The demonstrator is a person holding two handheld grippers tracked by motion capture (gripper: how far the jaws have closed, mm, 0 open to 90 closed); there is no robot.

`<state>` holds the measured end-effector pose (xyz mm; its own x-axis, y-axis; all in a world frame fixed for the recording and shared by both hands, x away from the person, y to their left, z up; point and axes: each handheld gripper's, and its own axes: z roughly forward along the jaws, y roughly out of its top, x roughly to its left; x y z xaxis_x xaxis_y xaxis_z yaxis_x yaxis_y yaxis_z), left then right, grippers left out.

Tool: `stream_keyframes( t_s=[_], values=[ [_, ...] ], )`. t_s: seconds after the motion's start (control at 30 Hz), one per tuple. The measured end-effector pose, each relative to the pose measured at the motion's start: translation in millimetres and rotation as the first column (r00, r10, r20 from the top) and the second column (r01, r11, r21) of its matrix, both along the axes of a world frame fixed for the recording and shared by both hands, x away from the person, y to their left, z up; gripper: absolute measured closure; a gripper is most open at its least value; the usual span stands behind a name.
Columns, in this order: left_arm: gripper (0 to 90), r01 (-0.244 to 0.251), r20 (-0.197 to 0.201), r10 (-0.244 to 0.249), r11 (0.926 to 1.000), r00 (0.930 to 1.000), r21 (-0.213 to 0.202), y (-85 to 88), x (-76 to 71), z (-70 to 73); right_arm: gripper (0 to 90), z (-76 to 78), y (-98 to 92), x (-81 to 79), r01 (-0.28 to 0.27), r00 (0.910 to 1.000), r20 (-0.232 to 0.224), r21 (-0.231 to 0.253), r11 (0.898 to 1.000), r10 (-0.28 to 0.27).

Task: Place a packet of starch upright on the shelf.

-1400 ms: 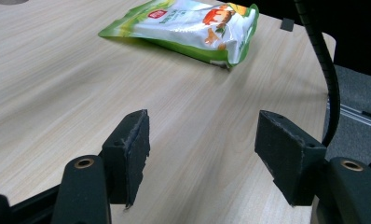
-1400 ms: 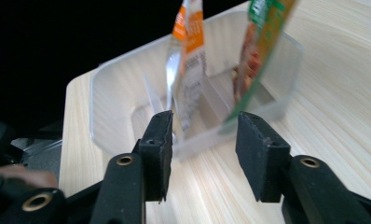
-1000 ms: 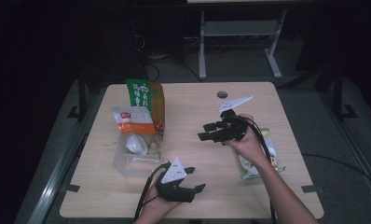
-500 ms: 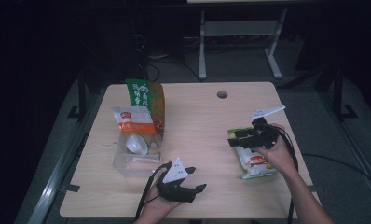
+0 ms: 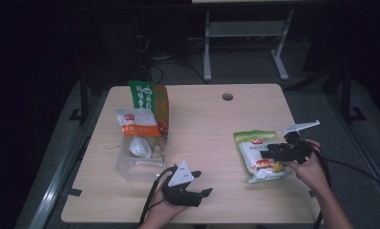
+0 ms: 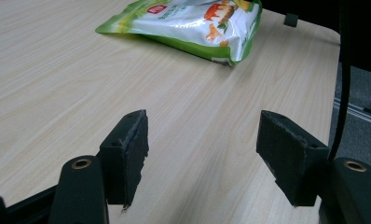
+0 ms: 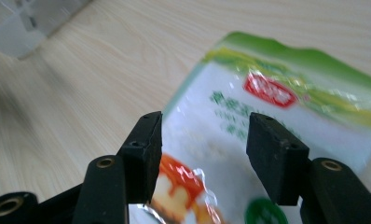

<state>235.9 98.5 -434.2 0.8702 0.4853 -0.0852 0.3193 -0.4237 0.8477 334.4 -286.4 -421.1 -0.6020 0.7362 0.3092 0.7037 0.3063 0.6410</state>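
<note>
The left gripper [image 5: 205,192] is resting near the table's [image 5: 202,124] front edge with its 2 jaws standing apart over bare wood; the green snack bag [image 6: 193,25] is lying well beyond them. The right gripper [image 5: 269,149] is hovering over that bag, jaws apart and having just been closing slightly, with the bag's printed face showing beneath their gap.

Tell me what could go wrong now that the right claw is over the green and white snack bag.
1. The right claw is open above the flat, glossy green and white bag; its jaws have just been closing, with nothing pinched yet. The film may slip out.
2. The bag lies close to the table's right edge, so a push might slide it off.
3. The clear bin already holds several packets, so another might not fit.
</note>
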Motion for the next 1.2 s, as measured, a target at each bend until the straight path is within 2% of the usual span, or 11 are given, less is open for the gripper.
stream_keyframes(
  t_s=[0.07,0.1,0.23,0.33,0.47,0.57,0.9,1.1,1.17,1.2],
  values=[
    [33.3,0.001,-0.001,-0.001,1.0,1.0,0.004,-0.5,-0.4,0.1,47.4,-2.9,-4.6,-5.0,0.0,1.0,-0.002,-0.003,1.0,0.0],
    [33.3,0.009,0.01,-0.009,0.9998,0.9999,0.018,-0.5,-0.2,0.4,47.8,-4.4,-6.7,-7.8,0.001,1.0,-0.005,-0.004,1.0,-0.001],
    [33.1,0.003,-0.002,-0.003,0.9999,1.0,0.012,-2.0,-0.9,0.1,48.1,-9.8,-12.5,-16.0,0.011,0.9999,0.002,-0.014,1.0,-0.011],
    [33.1,0.008,-0.002,-0.008,0.9999,1.0,0.015,-2.6,-1.1,-0.2,48.7,-11.7,-15.7,-19.6,0.025,0.9996,0.012,0.0,1.0,-0.025],
    [33.0,0.009,-0.002,-0.009,0.9998,1.0,0.015,-2.9,-1.2,-0.2,49.1,-15.7,-15.1,-24.9,0.052,0.9979,0.038,0.015,0.999,-0.052],
    [33.0,0.009,-0.003,-0.009,0.9998,1.0,0.016,-3.0,-1.2,-0.3,50.7,-16.9,-14.7,-28.5,0.068,0.997,0.035,0.03,0.997,-0.069],
    [33.0,0.01,-0.004,-0.01,0.9999,0.9999,0.014,-3.9,-1.2,-0.4,51.6,-19.0,-2.9,-44.6,0.05,0.9981,0.033,0.057,0.997,-0.052],
    [32.8,0.015,-0.005,-0.015,0.9997,0.9999,0.022,-5.2,-1.1,-1.1,48.9,-16.4,-2.7,-44.0,0.036,0.9992,0.015,0.056,0.998,-0.037],
    [32.8,0.014,-0.004,-0.014,0.9997,0.9999,0.021,-4.9,-0.7,-1.1,46.6,-16.1,-8.6,-37.7,0.07,0.9973,0.019,0.049,0.996,-0.071],
    [32.8,0.014,-0.004,-0.014,0.9997,0.9999,0.021,-4.9,-0.7,-1.1,46.6,-16.1,-8.6,-37.7,0.07,0.9973,0.019,0.049,0.996,-0.071]
  ],
)
